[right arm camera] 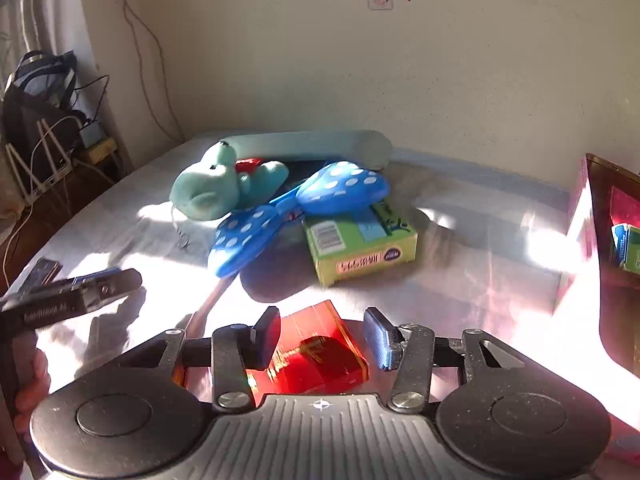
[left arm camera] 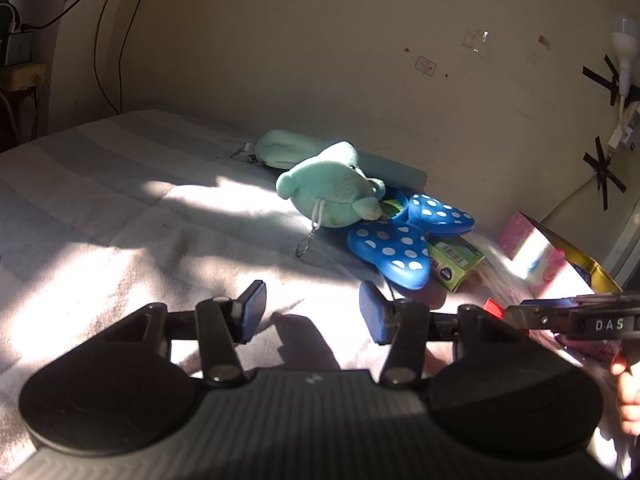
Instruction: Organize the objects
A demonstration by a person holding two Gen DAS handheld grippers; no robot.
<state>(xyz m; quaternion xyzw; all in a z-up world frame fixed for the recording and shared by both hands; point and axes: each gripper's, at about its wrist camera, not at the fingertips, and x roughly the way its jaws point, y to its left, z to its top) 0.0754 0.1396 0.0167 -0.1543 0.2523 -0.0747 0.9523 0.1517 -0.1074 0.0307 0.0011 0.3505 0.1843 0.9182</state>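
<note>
A pile lies on the bed near the wall: a mint plush toy [left arm camera: 332, 190] [right arm camera: 212, 190], a blue polka-dot bow pouch [left arm camera: 404, 240] [right arm camera: 296, 216] and a green box [left arm camera: 456, 262] [right arm camera: 360, 240]. A pale green pouch [left arm camera: 280, 150] [right arm camera: 312, 146] lies behind them. My left gripper [left arm camera: 312, 312] is open and empty, short of the pile; it also shows in the right wrist view [right arm camera: 100, 288]. My right gripper [right arm camera: 324, 338] is open, its jaws on either side of a red box [right arm camera: 320, 352] lying on the bed.
A pink open box [left arm camera: 536, 252] [right arm camera: 600, 240] stands at the right with small packs inside. The bed cover [left arm camera: 120, 220] is striped grey and white. Cables and a router [right arm camera: 44, 160] sit off the bed's left side. Wall plugs [left arm camera: 624, 60] are taped at the right.
</note>
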